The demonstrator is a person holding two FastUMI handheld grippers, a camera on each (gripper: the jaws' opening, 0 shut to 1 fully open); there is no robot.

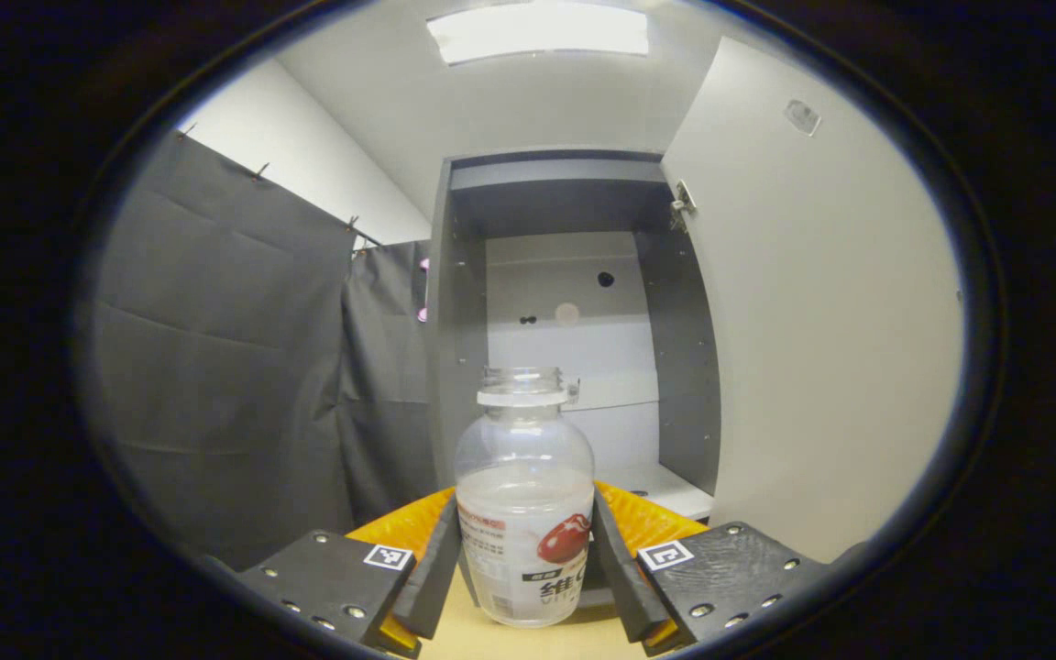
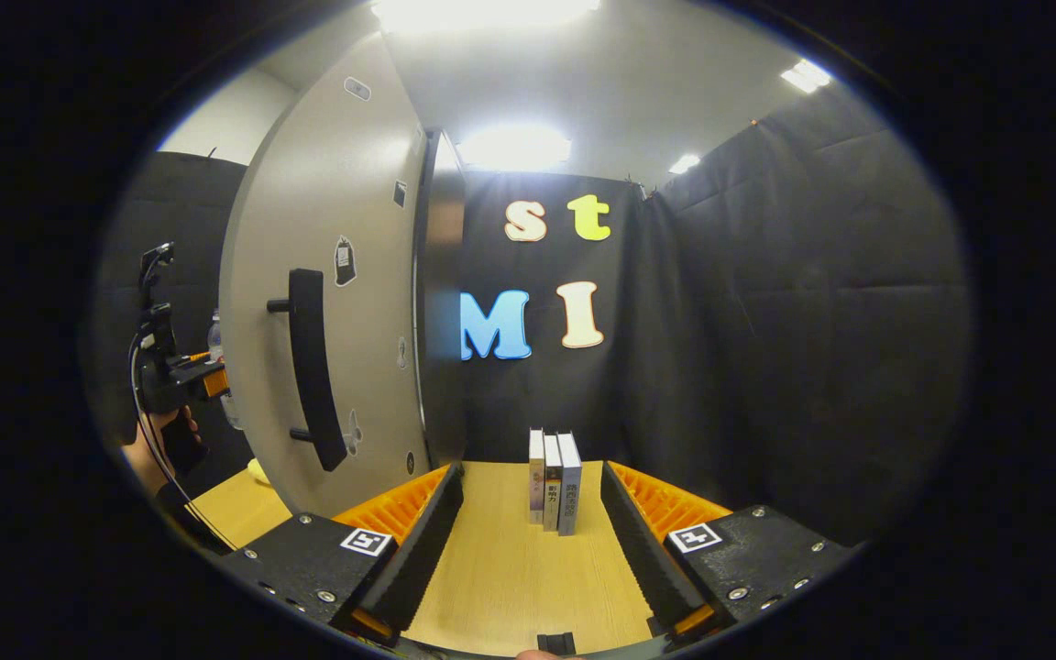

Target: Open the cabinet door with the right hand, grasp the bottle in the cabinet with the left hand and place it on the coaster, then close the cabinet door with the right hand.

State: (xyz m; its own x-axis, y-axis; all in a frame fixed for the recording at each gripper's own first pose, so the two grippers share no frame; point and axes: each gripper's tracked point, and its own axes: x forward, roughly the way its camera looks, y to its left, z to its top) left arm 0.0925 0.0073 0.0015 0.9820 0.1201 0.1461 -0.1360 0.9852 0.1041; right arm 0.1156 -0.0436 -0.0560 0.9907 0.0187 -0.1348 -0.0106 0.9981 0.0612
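Note:
A clear plastic bottle (image 1: 524,495) with a white label and an open neck stands upright between the fingers of my left gripper (image 1: 525,515), which is shut on its lower body. Pale wood shows under the bottle's base. Straight ahead is the grey cabinet (image 1: 455,321), its inside lit and its white door (image 1: 812,321) swung wide to the right. My right gripper (image 2: 532,477) hangs open over the wooden table (image 2: 510,587), holding nothing. To its left stands the door's outer face with a black handle (image 2: 313,367). Beyond the door edge a hand holds the left gripper (image 2: 181,376) with the bottle (image 2: 216,332).
Three books (image 2: 554,481) stand upright on the table just ahead of the right gripper. A pale yellow patch (image 2: 258,471) lies on the table at the foot of the door. Black cloth walls close the booth on both sides.

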